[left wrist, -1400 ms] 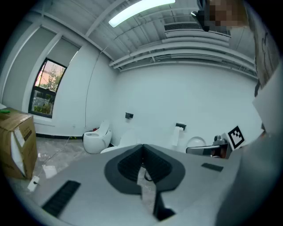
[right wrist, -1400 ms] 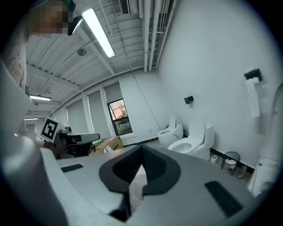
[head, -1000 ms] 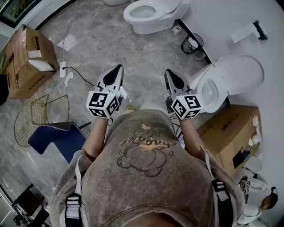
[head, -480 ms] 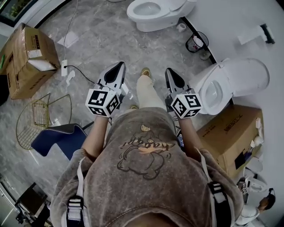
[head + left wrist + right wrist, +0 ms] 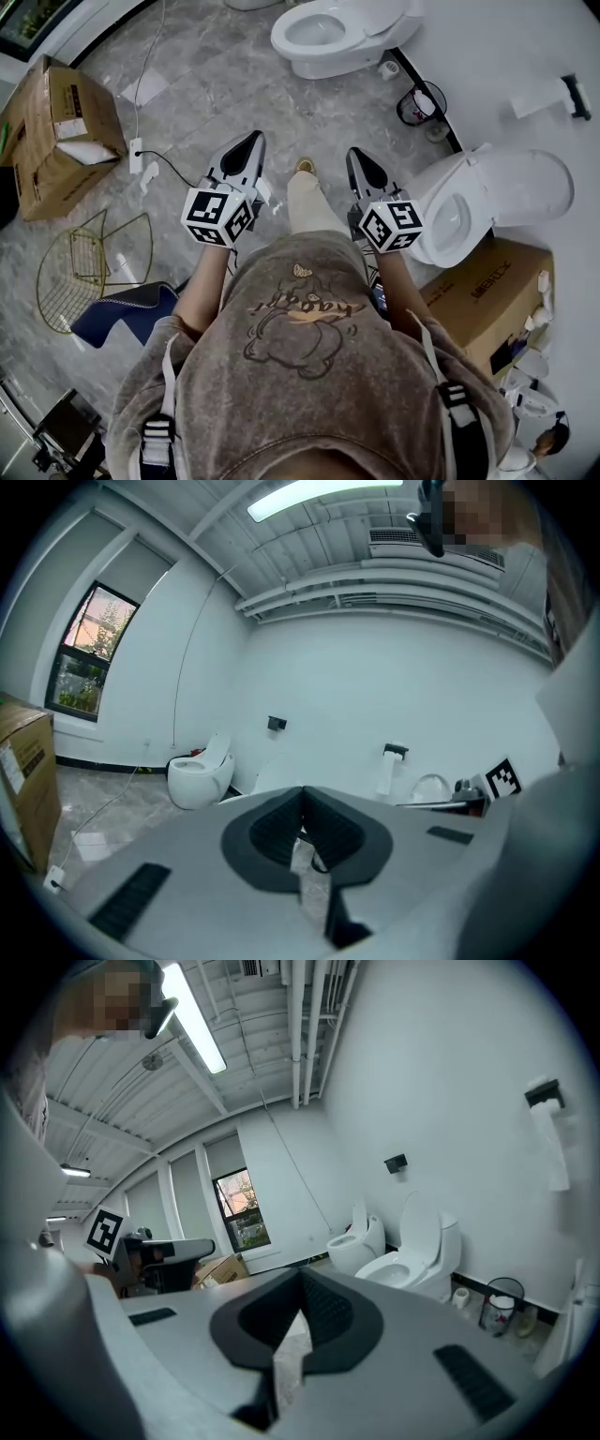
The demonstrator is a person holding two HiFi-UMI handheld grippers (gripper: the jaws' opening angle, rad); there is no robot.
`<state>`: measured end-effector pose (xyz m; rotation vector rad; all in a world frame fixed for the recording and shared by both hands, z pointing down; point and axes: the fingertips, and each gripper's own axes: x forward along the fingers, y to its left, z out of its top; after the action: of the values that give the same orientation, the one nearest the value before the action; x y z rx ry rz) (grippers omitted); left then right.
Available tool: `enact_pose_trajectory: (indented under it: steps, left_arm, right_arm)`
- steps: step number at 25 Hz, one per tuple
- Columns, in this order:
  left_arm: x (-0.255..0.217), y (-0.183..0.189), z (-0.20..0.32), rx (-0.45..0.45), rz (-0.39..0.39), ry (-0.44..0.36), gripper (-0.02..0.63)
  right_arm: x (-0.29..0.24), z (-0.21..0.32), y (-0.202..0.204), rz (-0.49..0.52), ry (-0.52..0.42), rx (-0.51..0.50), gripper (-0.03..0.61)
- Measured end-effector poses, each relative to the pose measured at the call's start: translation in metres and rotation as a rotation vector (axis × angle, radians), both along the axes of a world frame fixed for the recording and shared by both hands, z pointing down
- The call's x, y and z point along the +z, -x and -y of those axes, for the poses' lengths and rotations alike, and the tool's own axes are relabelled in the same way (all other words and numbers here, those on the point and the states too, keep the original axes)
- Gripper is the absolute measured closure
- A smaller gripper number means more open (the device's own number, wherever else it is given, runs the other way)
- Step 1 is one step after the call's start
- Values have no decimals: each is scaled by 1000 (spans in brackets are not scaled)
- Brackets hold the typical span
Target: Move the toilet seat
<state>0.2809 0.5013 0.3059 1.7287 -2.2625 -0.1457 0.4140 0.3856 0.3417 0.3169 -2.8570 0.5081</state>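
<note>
Left gripper closed, nothing in the jaws. Right gripper closed too, empty. I hold both out in front of me, side by side. Near toilet sits just off my right gripper, untouched. Toilet seat lies down on its bowl, lid raised against the wall. Cardboard box just beside that toilet, wire bin near its other side.
</note>
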Motion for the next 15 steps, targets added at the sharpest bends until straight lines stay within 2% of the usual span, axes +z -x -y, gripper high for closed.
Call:
enact_pose_trajectory:
  steps: [15]
  left_arm:
    - [-19,113,115,-35,-5,6,604]
  right_arm:
    - [-20,117,120,-8,5,-47,580]
